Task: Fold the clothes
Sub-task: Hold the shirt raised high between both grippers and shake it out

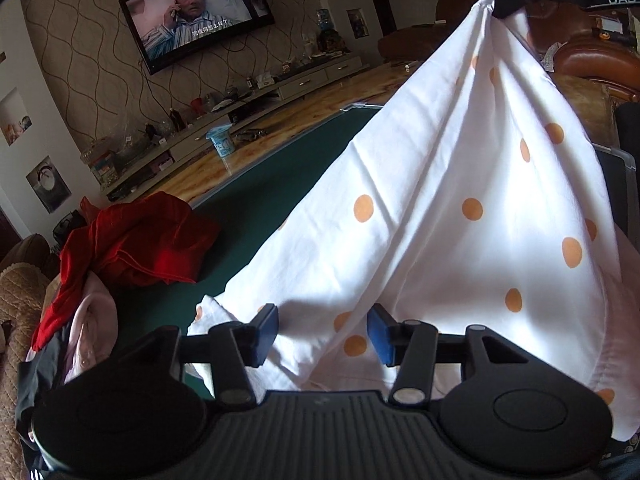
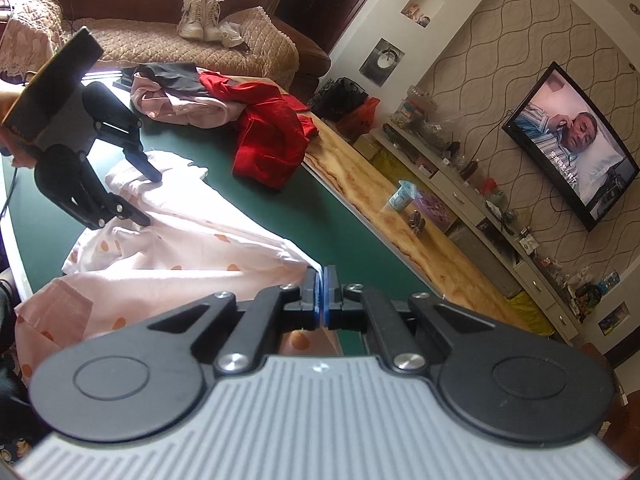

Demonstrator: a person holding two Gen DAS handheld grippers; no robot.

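clearly the white spotted cloth [image 1: 440, 208] was thin, light and limp, draped from a raised corner down onto the green bench [image 1: 256, 208]. the right gripper [image 2: 322, 292] pinched that corner; the left gripper [image 1: 322, 334] had fingers spread over the low edge, the best hold.

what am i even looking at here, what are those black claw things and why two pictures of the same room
The black claws are two hand-held grabbing tools, one in each of a person's hands, each with a camera looking along its fingers. So each picture is one tool's own view.

The left-hand view shows the left gripper open, its fingers either side of a white cloth with orange dots without pinching it. The right gripper is shut on a corner of that cloth, lifting it off the green table.

Also on the table: a crumpled red garment and a pale pink garment. A television hangs on the wall.
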